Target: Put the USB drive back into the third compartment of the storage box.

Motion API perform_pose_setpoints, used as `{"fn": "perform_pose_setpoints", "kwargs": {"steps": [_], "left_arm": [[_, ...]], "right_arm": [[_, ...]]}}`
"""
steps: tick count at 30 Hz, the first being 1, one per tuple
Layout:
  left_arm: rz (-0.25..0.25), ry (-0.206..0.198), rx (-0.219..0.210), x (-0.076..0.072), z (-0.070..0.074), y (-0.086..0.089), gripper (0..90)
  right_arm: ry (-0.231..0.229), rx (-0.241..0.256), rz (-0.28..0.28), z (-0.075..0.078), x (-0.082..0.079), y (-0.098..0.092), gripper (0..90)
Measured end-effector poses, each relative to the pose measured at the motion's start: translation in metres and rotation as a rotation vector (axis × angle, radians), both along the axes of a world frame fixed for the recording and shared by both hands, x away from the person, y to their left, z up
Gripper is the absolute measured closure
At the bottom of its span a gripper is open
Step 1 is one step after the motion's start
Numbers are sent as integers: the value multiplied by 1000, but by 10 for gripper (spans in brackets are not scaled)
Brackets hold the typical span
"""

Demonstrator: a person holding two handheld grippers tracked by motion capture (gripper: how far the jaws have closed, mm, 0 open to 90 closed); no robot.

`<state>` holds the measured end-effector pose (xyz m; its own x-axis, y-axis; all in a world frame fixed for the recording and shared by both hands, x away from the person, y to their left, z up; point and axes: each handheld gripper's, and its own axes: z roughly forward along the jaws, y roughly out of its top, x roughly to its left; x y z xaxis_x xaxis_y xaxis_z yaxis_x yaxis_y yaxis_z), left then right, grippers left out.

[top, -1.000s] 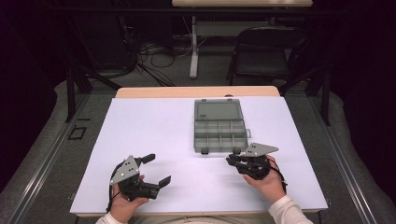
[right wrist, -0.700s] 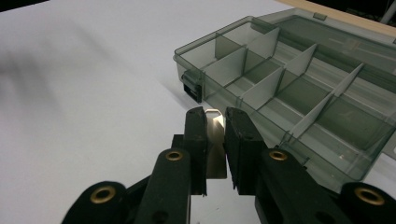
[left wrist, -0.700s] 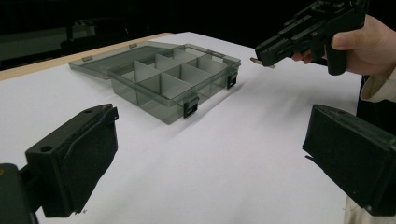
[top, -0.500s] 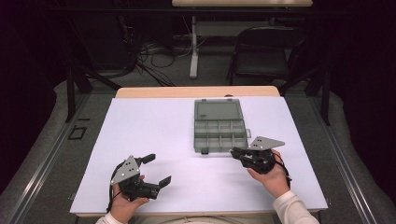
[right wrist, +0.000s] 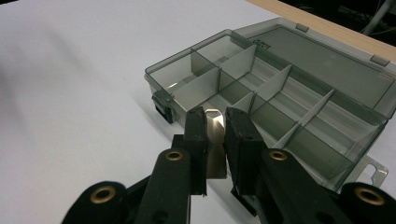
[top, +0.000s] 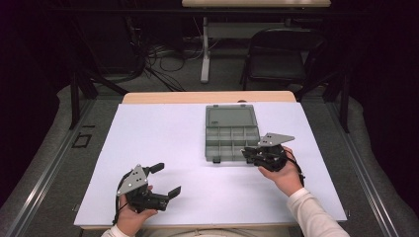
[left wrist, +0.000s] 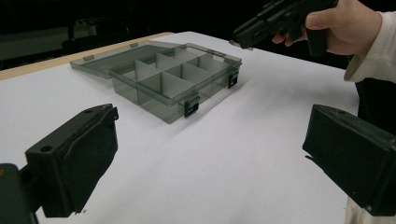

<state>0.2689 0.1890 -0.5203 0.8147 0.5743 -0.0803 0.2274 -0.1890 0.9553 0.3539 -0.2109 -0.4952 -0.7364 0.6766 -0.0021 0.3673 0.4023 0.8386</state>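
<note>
On the left, the left claw (top: 165, 180) rests low on the white worktop (top: 163, 128), near the person's side. Its two jaws stand wide apart with nothing between them. It is well apart from the box, so it looks like it is just waiting its turn.

In the middle sits the clear grey box (top: 231, 138). Its lid (top: 229, 116) lies flat open behind it, so you can get at the little rooms inside. Thin walls split the box into these rooms, and they look empty. Two dark clips (left wrist: 191, 108) sit on the front wall, hanging loose because the box is open.

On the right, the right claw (right wrist: 215, 122) is held just above the near right corner of the box. Its jaws are squeezed on a small flat divider piece (right wrist: 215, 144), pale and see-through, standing upright between them. It is held that way so it can slide down into the box like the other walls, I think. The right hand (top: 281, 170) tips the claw toward the box.

There are tiny raised letters on the lid (right wrist: 263, 45), but they are too small to read.
</note>
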Motion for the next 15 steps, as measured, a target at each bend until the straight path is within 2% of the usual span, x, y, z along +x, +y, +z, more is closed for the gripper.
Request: {"fn": "perform_pose_setpoints", "kwargs": {"steps": [15], "left_arm": [[-1, 0, -1, 0, 0, 0, 30]], "right_arm": [[10, -30, -26, 8, 27, 4, 794]]}}
